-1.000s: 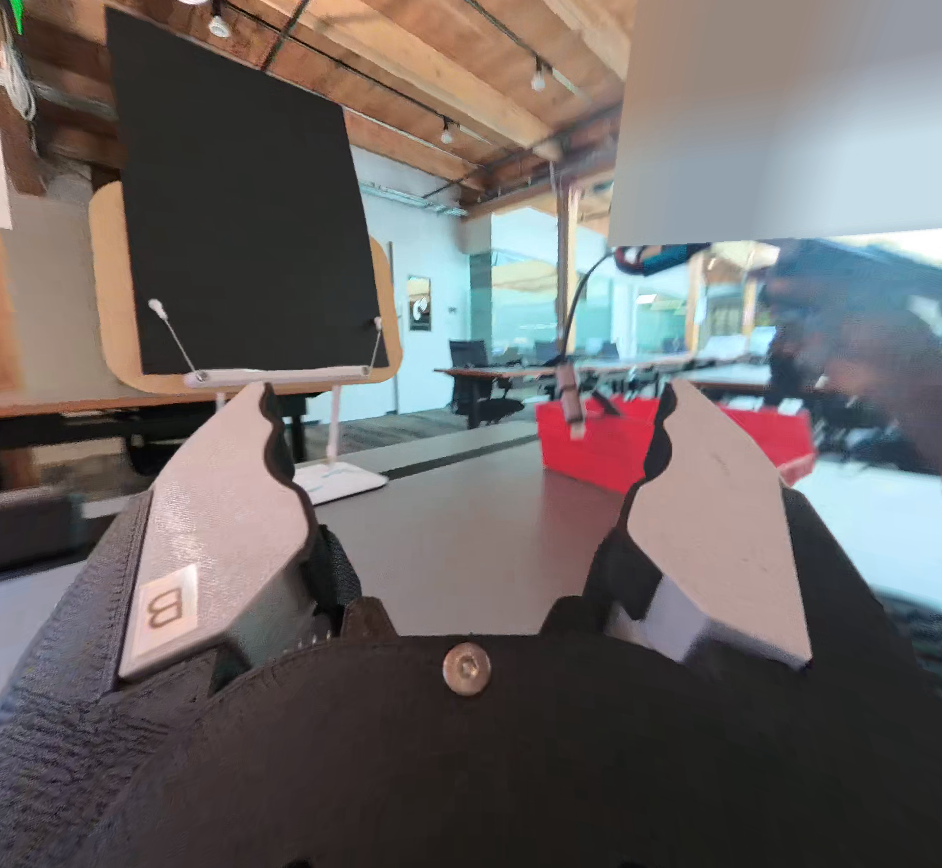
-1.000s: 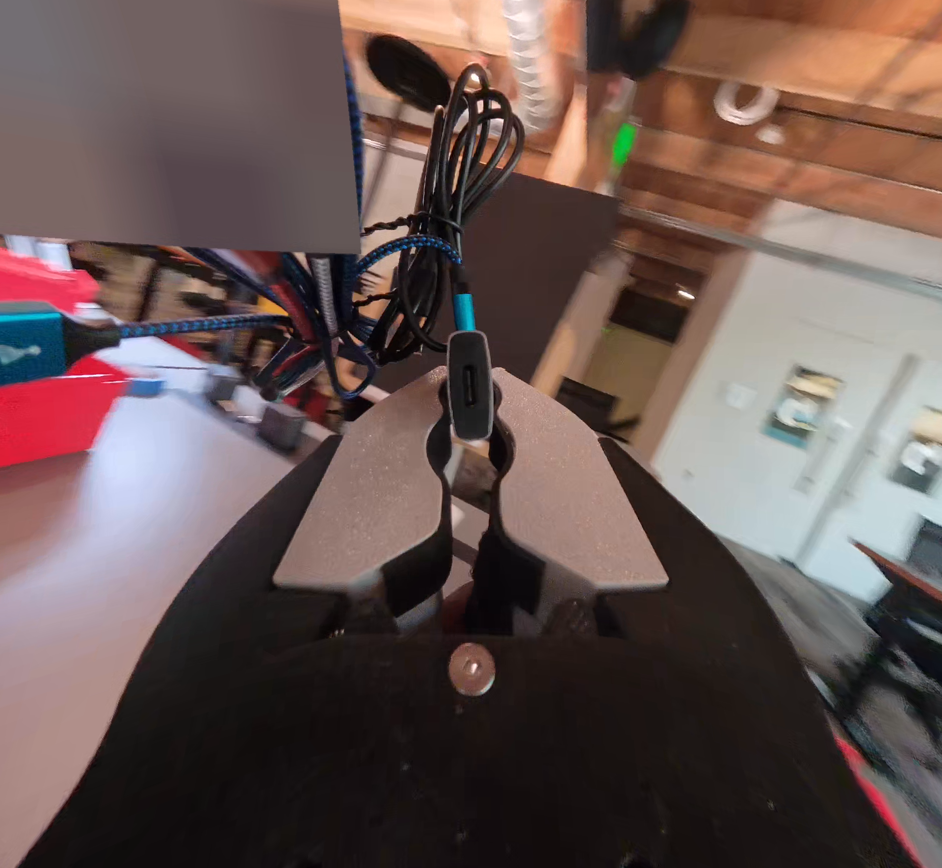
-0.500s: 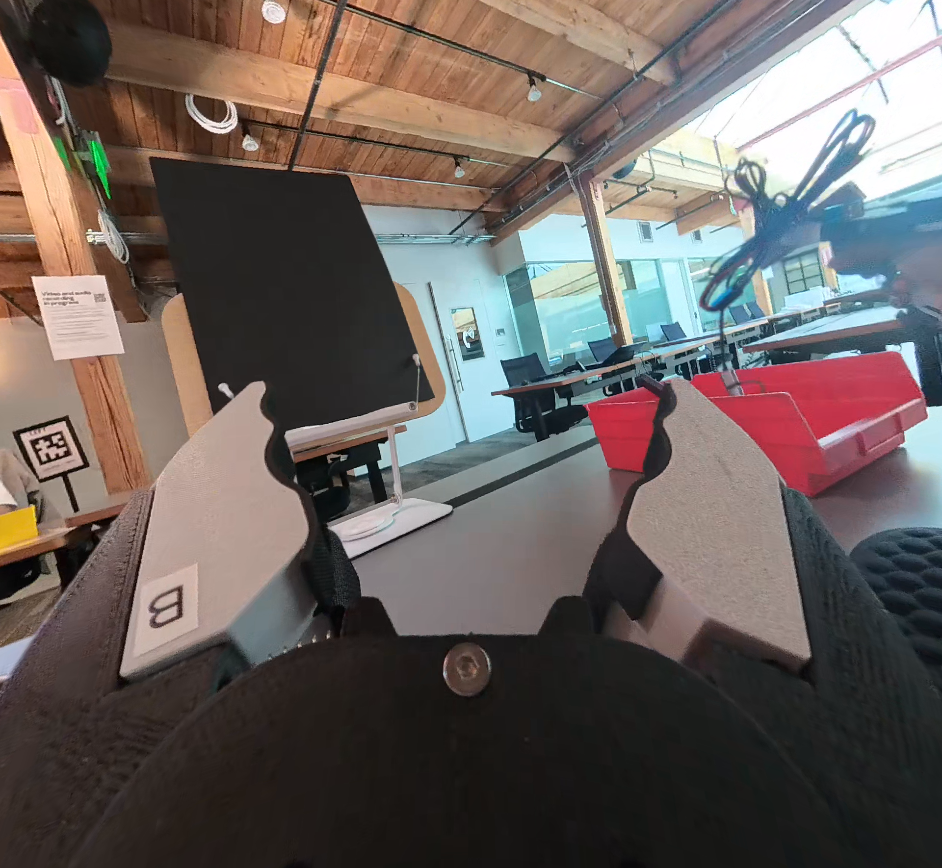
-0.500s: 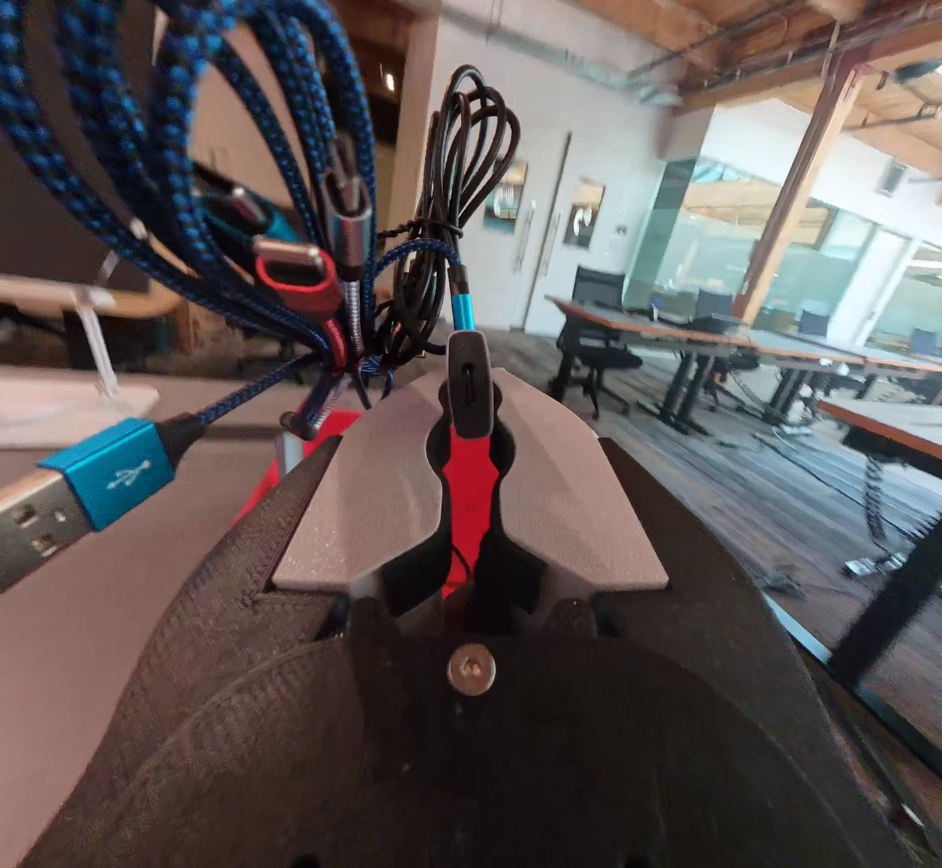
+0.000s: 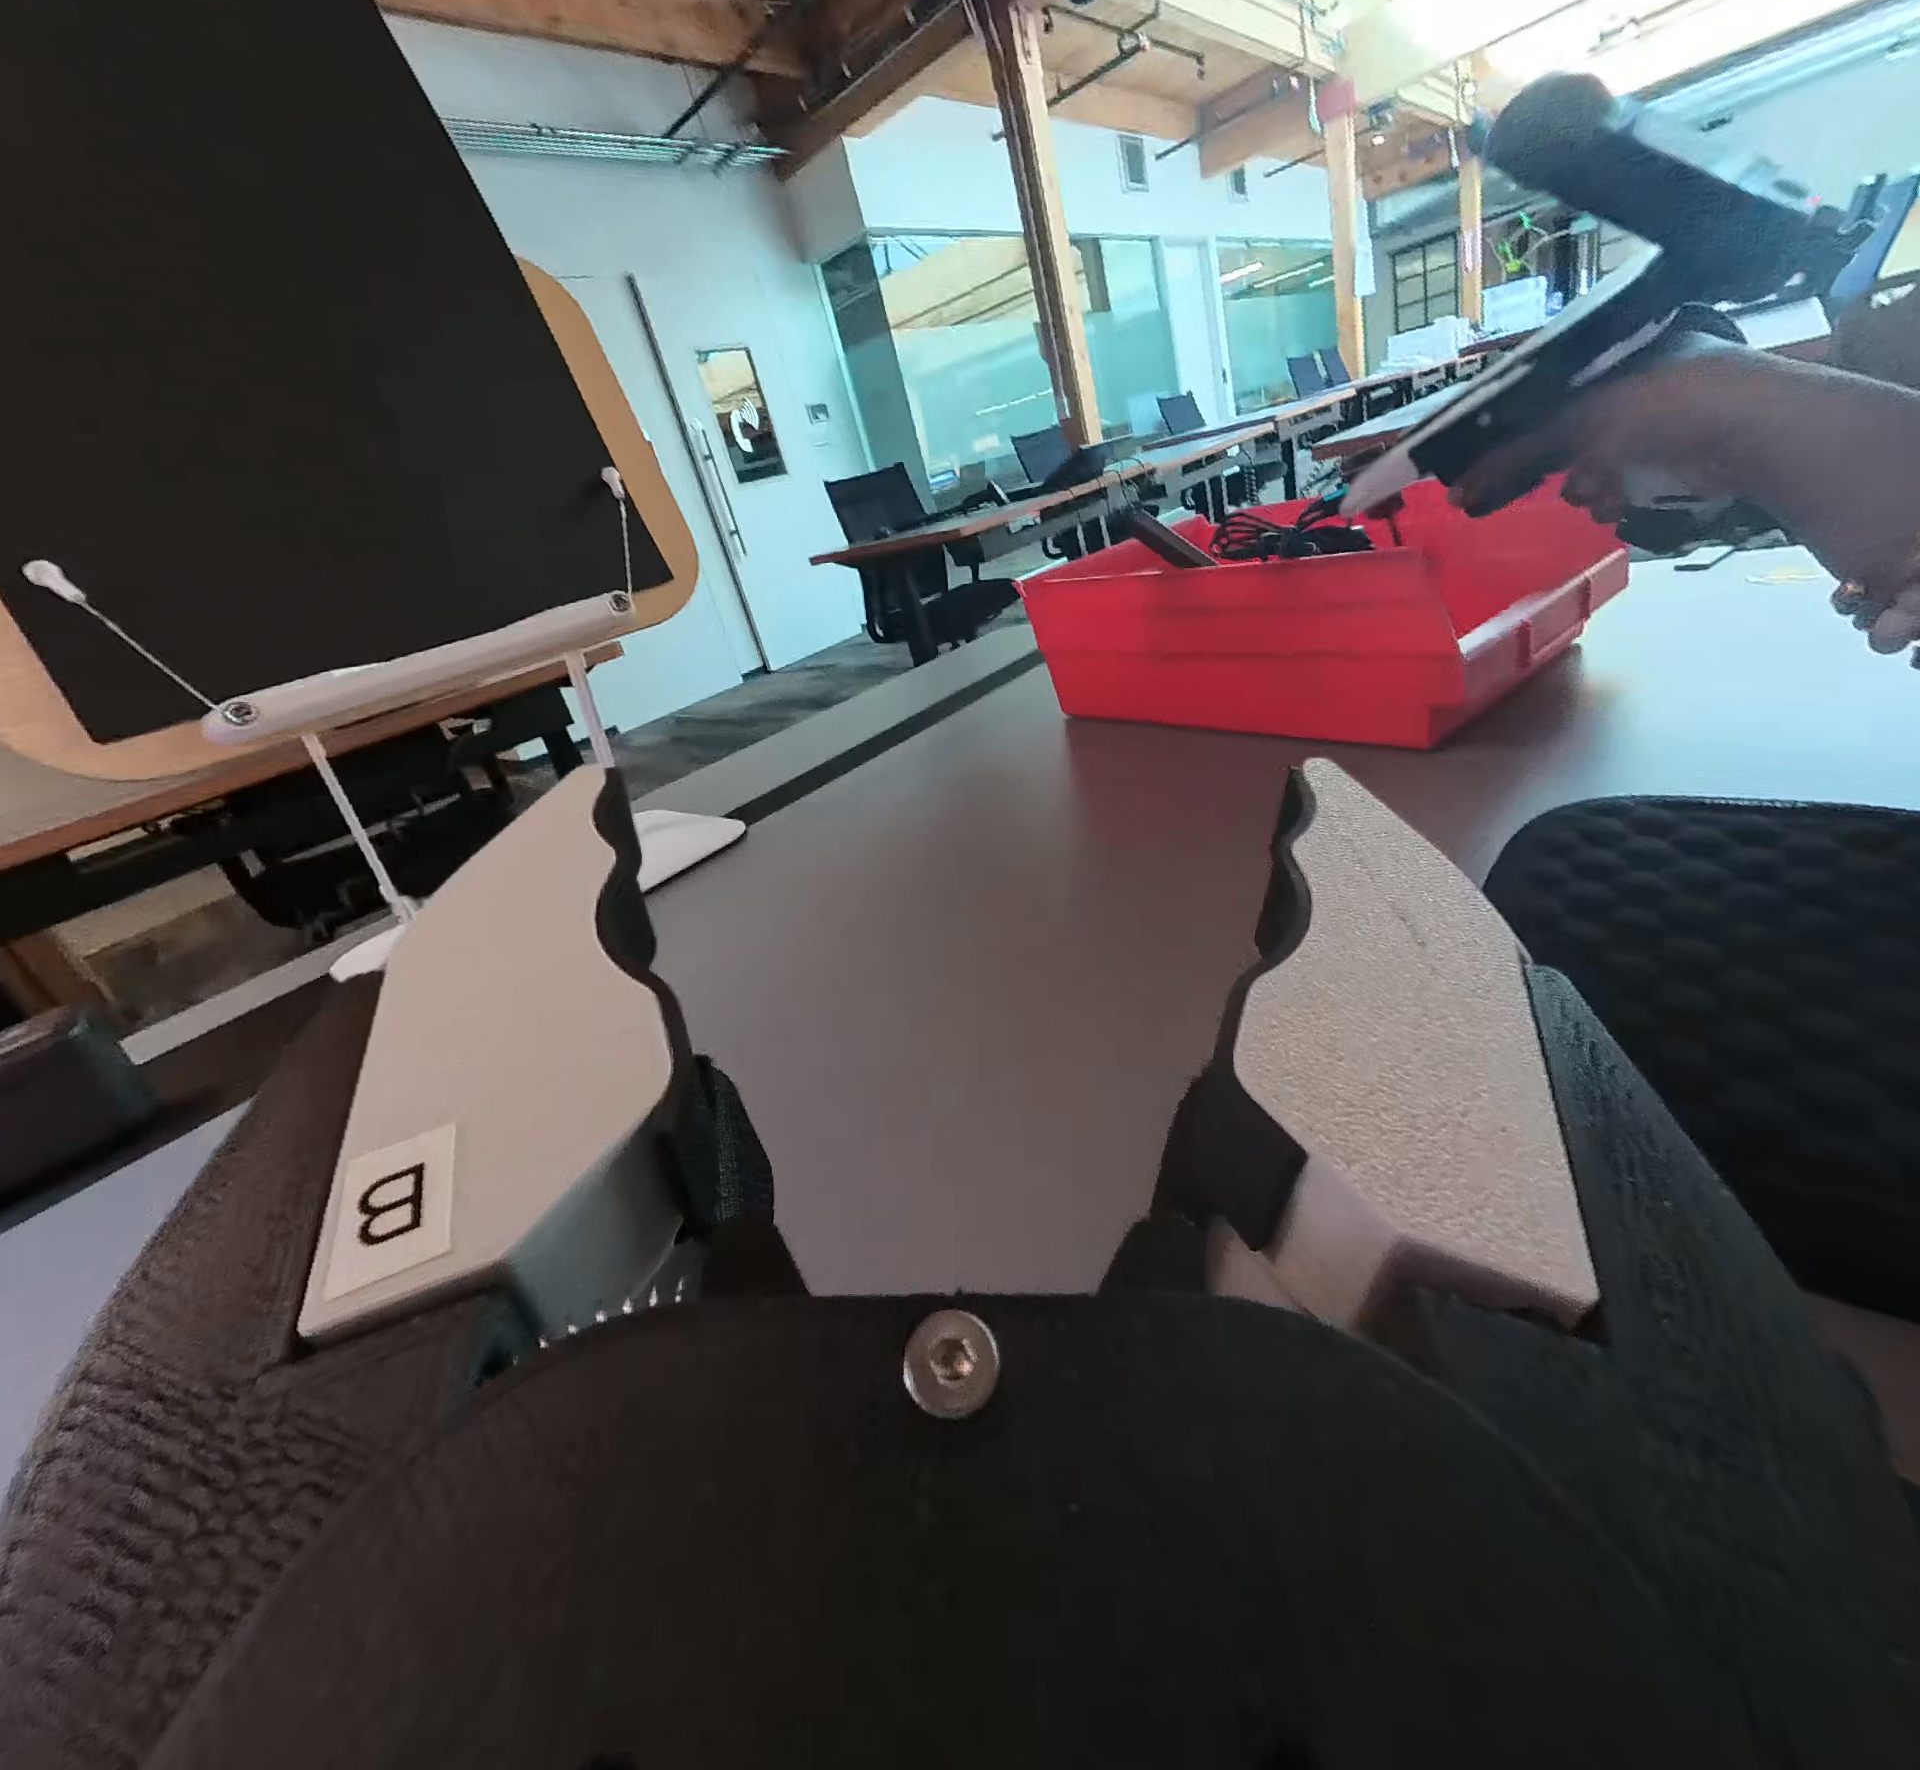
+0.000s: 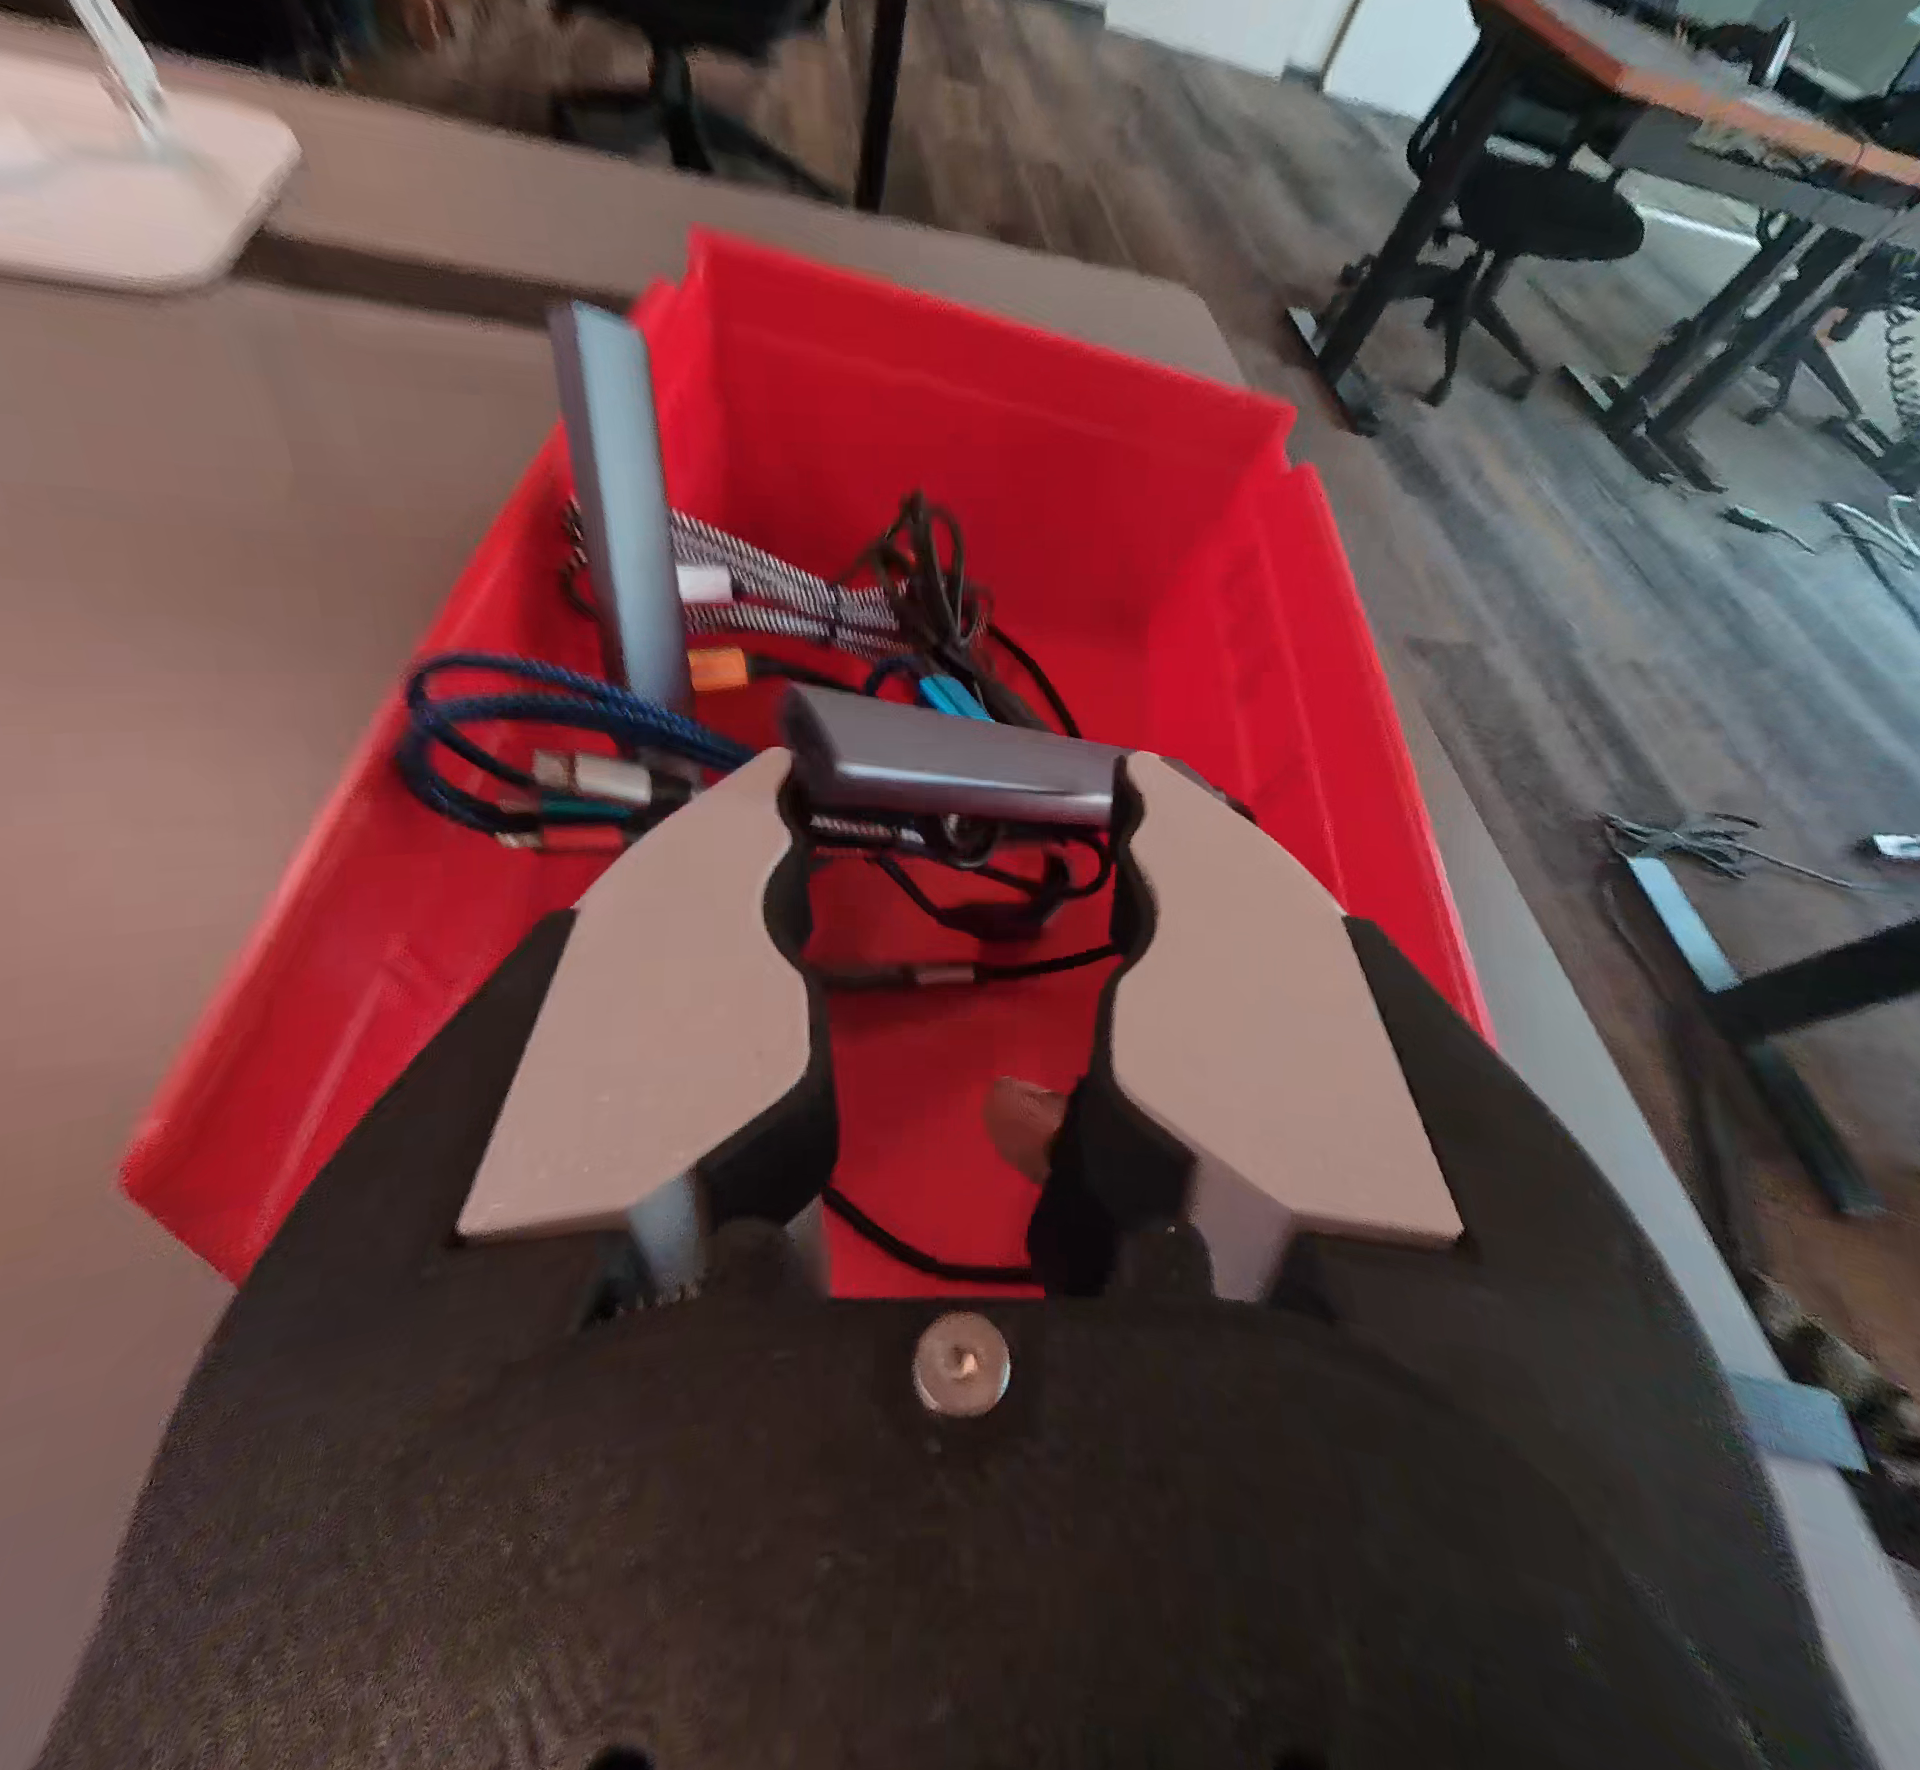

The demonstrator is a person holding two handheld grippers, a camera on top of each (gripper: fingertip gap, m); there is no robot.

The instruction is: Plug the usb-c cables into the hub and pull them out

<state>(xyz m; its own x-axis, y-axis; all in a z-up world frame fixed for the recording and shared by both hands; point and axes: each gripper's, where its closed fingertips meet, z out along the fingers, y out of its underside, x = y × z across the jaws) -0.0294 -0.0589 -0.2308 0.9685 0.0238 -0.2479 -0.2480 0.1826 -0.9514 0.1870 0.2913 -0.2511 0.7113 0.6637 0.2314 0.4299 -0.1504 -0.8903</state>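
Note:
My right gripper (image 6: 954, 790) is open above the red bin (image 6: 1039, 432). A grey hub (image 6: 956, 770) lies crosswise at its fingertips, inside the bin; I cannot tell whether it touches them. A second grey hub (image 6: 621, 515) stands upright against the bin's left wall. Blue braided cables (image 6: 499, 733), black cables (image 6: 935, 577) and white braided cables (image 6: 800, 603) lie in the bin. My left gripper (image 5: 951, 785) is open and empty above the dark table (image 5: 935, 941). In the left wrist view the bin (image 5: 1299, 650) sits at the far right, with the right gripper (image 5: 1382, 489) held over it by a hand.
A black board on a white stand (image 5: 260, 318) stands at the table's far left; its white foot (image 6: 125, 193) also shows in the right wrist view. A black mesh chair back (image 5: 1714, 993) is close on the right. Desks and office chairs fill the room beyond the table edge. My hands' fingertips stand some 40 cm from each other.
My right gripper has swung down over the red bin and opened, letting go of the hub and its cable bundle. My left gripper has stayed open and tilted slightly downward.

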